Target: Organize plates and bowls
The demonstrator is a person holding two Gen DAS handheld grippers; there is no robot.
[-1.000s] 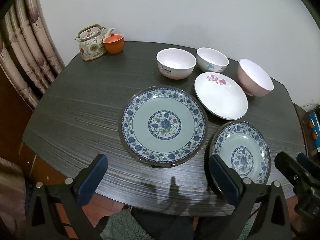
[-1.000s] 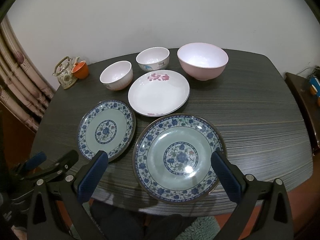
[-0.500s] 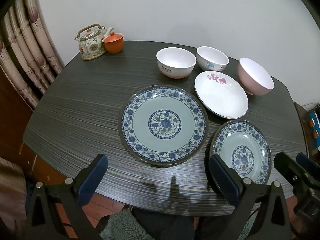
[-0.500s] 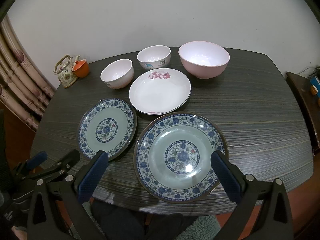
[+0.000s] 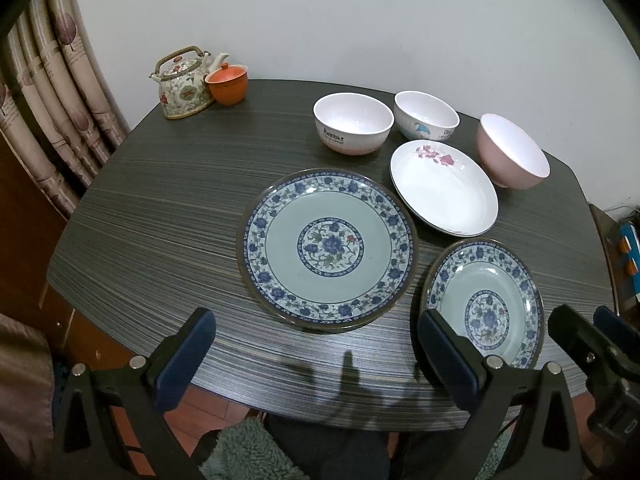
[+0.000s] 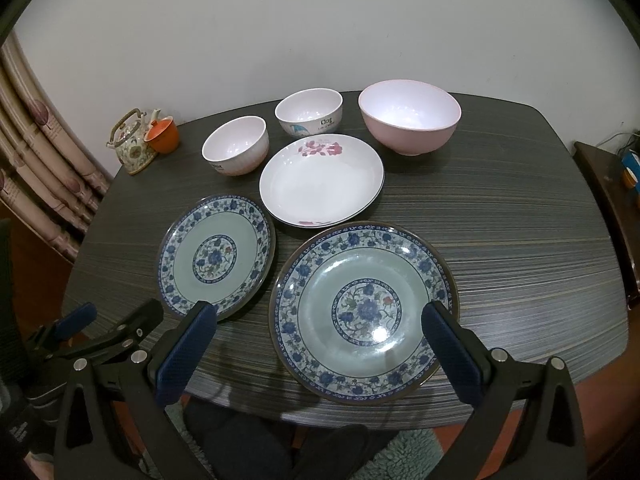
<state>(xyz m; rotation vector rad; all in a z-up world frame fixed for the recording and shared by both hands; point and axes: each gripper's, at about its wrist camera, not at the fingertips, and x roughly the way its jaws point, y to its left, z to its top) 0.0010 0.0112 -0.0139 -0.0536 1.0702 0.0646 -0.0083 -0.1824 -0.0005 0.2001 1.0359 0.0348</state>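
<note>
Your table (image 6: 520,240) looks like dark, matt wood-grain laminate. The blue-patterned plates (image 6: 362,312) and white floral plate (image 6: 322,180) are glossy glazed ceramic, as are the bowls (image 6: 410,120). Your gripper fingers (image 6: 186,354) carry textured blue pads on matt black plastic.

A floral ceramic teapot (image 5: 182,88) with a hoop handle stands at the far left corner of the dark striped wooden table (image 5: 160,216), touching an orange lidded cup (image 5: 227,85). Beige patterned curtains (image 5: 52,92) hang beside it.
</note>
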